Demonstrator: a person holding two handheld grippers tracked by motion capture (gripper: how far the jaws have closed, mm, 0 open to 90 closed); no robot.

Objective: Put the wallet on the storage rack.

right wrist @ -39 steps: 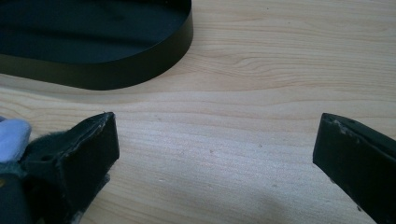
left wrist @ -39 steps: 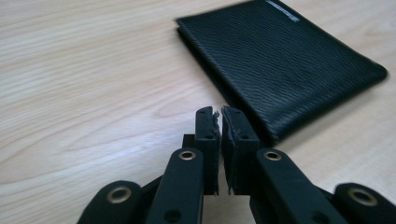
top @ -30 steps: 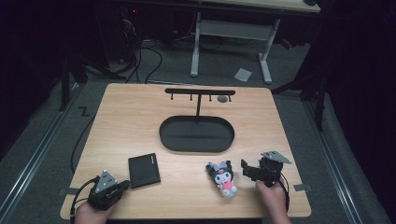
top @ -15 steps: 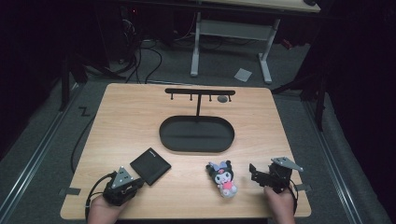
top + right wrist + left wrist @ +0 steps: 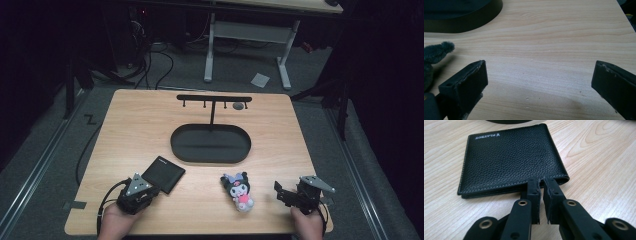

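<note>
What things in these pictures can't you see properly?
- Wallet: in the left gripper view the silver word on it is too small to read, and the left gripper covers part of its near edge.
- Plush toy: cut off by the left edge of the right gripper view.
- Small grey thing by the black rack: too small in the high view to tell what it is.

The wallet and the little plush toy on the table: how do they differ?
The wallet is flat, square and all black; the plush toy is rounded, fuzzy, dark with pink. The wallet sits at the left tongs' shut tips; the plush toy lies apart from the open right tongs. Both rest on the wooden table.
</note>
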